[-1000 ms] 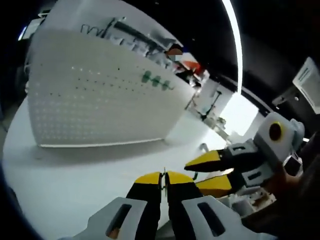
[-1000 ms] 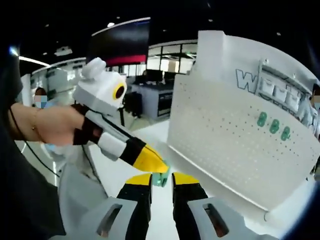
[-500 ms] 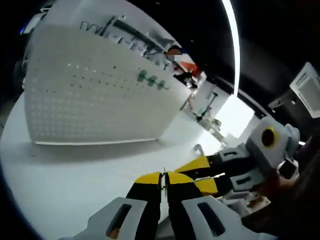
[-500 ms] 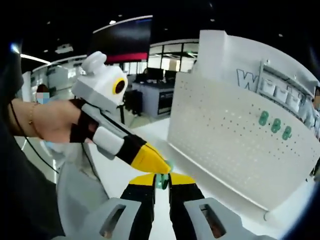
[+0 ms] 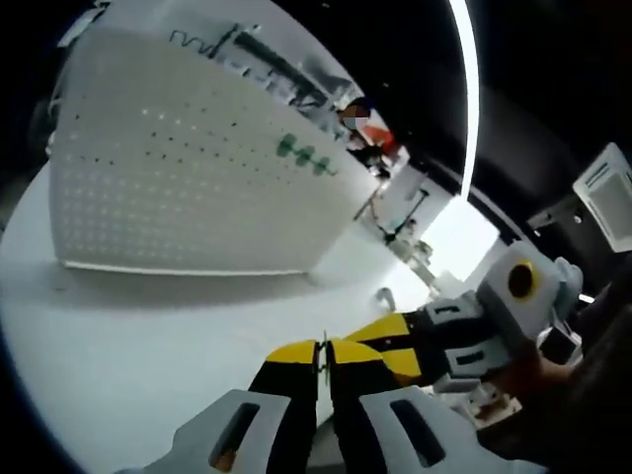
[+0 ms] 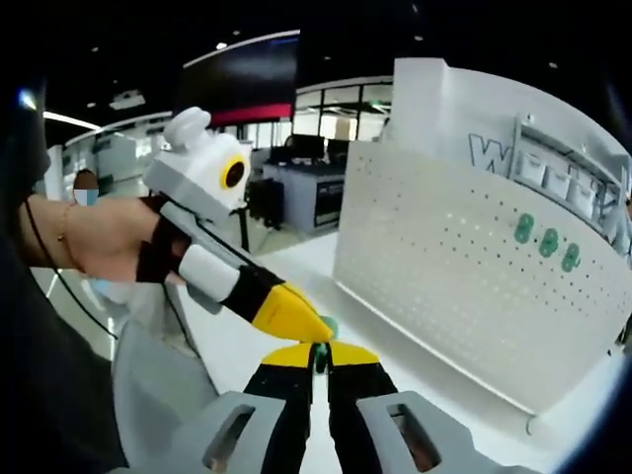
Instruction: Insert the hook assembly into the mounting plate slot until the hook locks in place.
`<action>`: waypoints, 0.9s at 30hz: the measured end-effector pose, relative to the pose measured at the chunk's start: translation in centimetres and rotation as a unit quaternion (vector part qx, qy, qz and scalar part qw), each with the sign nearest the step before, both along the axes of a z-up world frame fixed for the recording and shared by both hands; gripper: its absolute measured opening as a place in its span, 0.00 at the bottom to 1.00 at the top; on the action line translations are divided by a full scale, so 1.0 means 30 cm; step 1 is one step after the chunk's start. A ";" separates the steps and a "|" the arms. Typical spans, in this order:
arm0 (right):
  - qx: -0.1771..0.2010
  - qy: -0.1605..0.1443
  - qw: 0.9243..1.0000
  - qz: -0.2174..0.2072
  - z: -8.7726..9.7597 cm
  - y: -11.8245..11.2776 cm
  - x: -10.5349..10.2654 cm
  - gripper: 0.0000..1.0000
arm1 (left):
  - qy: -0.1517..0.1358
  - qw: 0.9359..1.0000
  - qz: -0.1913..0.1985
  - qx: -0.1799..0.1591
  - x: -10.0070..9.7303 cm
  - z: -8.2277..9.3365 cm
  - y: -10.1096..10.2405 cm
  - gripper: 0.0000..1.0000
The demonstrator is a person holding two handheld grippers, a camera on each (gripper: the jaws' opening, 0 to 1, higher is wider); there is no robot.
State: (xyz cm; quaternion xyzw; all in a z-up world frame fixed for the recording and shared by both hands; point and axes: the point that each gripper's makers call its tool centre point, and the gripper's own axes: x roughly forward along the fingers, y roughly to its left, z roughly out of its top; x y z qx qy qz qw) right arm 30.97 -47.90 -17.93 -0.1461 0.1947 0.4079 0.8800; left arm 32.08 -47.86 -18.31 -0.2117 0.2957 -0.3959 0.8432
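The white perforated mounting plate (image 5: 197, 168) (image 6: 474, 267) stands upright on the white table (image 5: 118, 336), with three green hook pieces (image 5: 306, 158) (image 6: 548, 242) set in it. In the left gripper view my left gripper (image 5: 323, 354) is shut on a thin metal wire that sticks up between the yellow tips. My right gripper (image 5: 395, 341) comes in from the right, close beside it. In the right gripper view my right gripper (image 6: 319, 357) is shut on a small green hook part (image 6: 324, 328). The left gripper's yellow tip (image 6: 286, 314) meets that part from the left.
A person's hand (image 6: 89, 242) holds the left gripper. Behind the plate is an office with desks (image 6: 296, 193) and a long ceiling light (image 5: 464, 89). A small metal loop (image 5: 383, 296) stands on the table to the right of the plate.
The right gripper's jaws, open a second ago around the green part, have closed on it. In the left gripper view the right gripper has slid lower and nearer to the left tips.
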 end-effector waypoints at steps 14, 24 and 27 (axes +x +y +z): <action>0.027 -0.003 1.000 -0.003 0.026 -0.017 -0.005 0.00 | -0.076 0.996 -0.036 0.002 -0.014 0.048 -0.024 0.06; 0.048 0.000 0.999 -0.009 0.043 -0.038 -0.005 0.00 | -0.108 0.993 -0.040 -0.019 -0.032 0.105 -0.050 0.45; 0.051 0.004 0.999 -0.008 0.041 -0.045 -0.012 0.00 | -0.121 0.992 -0.048 -0.004 -0.045 0.106 -0.055 0.51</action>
